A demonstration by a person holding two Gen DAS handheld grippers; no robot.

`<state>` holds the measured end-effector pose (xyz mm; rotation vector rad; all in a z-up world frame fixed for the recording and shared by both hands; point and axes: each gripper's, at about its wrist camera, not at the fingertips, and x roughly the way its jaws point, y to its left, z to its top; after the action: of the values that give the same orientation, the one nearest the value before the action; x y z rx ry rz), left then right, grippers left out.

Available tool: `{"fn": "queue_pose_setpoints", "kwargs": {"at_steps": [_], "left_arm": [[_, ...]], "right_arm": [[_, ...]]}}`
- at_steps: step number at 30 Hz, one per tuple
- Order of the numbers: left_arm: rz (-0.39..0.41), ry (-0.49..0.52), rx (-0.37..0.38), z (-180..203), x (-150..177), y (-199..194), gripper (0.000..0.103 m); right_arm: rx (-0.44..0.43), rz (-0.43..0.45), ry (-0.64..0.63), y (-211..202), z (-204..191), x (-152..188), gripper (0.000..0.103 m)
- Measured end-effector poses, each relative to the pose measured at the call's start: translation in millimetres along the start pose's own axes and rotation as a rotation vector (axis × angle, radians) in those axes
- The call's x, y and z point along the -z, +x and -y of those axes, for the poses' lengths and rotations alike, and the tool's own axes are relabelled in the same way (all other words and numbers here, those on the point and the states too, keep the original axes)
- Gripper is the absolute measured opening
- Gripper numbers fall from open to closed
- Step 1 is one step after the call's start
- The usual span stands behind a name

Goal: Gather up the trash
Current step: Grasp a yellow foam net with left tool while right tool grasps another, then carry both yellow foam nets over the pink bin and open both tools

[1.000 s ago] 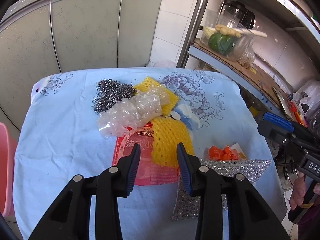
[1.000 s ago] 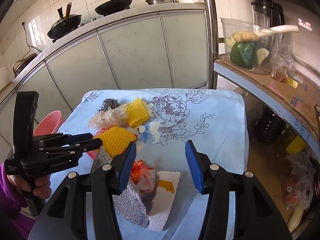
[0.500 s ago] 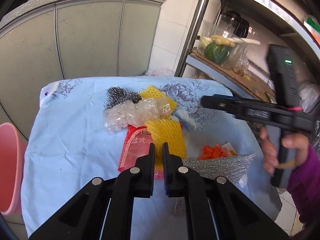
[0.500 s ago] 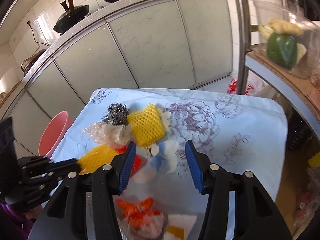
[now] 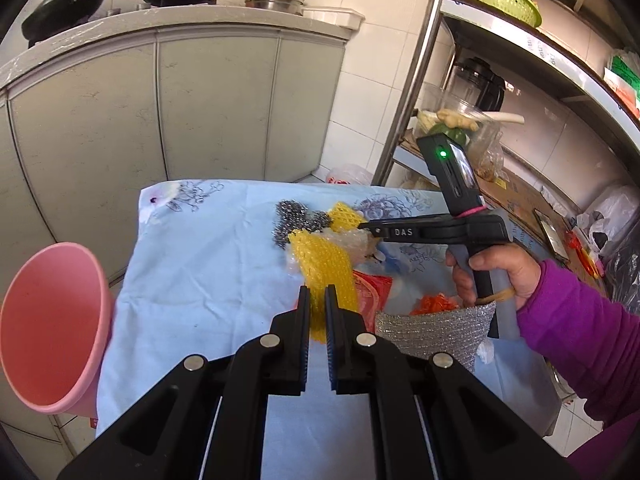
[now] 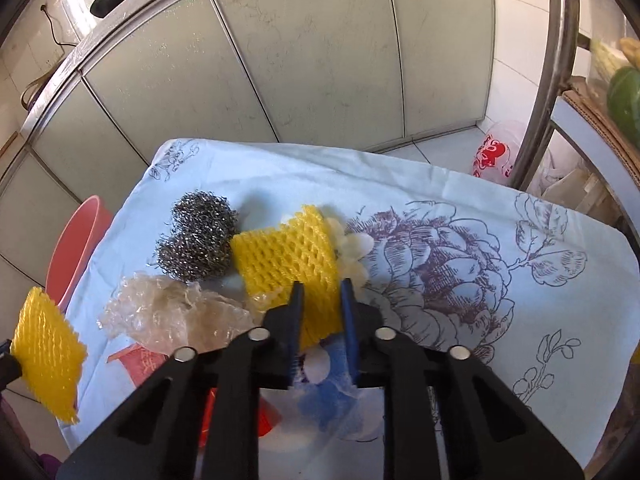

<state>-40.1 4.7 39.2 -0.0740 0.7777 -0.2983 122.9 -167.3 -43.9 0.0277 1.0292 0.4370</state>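
- Pink bin (image 5: pixel 52 328): smooth plastic, round flared mouth, tilted, at 9 o'clock in the left wrist view, just off the tabletop edge.
- Tabletop (image 5: pixel 192 280): covered in pale blue cloth with a printed purple flower pattern; the fabric is lightly creased.
- Left gripper (image 5: pixel 316 300): black, with ribbed blue pads; jaws clamped on a yellow foam net sleeve (image 5: pixel 324 272), a soft open-mesh piece lifted clear of the cloth. The same sleeve (image 6: pixel 46 354) shows at 8 o'clock in the right wrist view.
- Steel wool scourers (image 6: pixel 198 248): two grey wiry balls, touching each other, at 11 o'clock from the right gripper.
- Crumpled clear plastic film (image 6: pixel 176 312): glossy and wrinkled, lying just below the scourers, partly over a red printed wrapper (image 6: pixel 148 360).
- Right gripper (image 6: pixel 322 304): jaws drawn in against the near end of a second yellow foam net (image 6: pixel 286 256), a honeycomb-textured roll lying on the cloth just right of the scourers.
- Silver scouring cloth (image 5: pixel 432 332): glittery woven sheet at 4 o'clock in the left wrist view, with orange plastic (image 5: pixel 436 304) behind it.
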Motion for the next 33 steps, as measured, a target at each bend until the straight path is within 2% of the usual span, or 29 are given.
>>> {"fn": "queue_pose_setpoints", "kwargs": {"at_steps": [5, 13, 21, 26, 33], "left_arm": [[0.036, -0.009, -0.015, -7, -3, -9, 0.006], [0.110, -0.031, -0.039, -19, -4, -34, 0.006], [0.182, -0.078, -0.096, -39, 0, -69, 0.006], [0.227, -0.108, -0.156, -59, 7, -93, 0.006], [0.269, -0.171, -0.274, -102, 21, -123, 0.006]], "right_arm": [[0.022, 0.069, -0.010, -26, -7, 5, 0.009], [0.094, 0.220, -0.048, -101, -26, 12, 0.009], [0.051, 0.302, -0.108, -149, -69, 23, 0.009], [-0.005, 0.309, -0.157, -151, -108, 25, 0.009], [-0.105, 0.283, -0.259, -127, -187, 20, 0.009]]}}
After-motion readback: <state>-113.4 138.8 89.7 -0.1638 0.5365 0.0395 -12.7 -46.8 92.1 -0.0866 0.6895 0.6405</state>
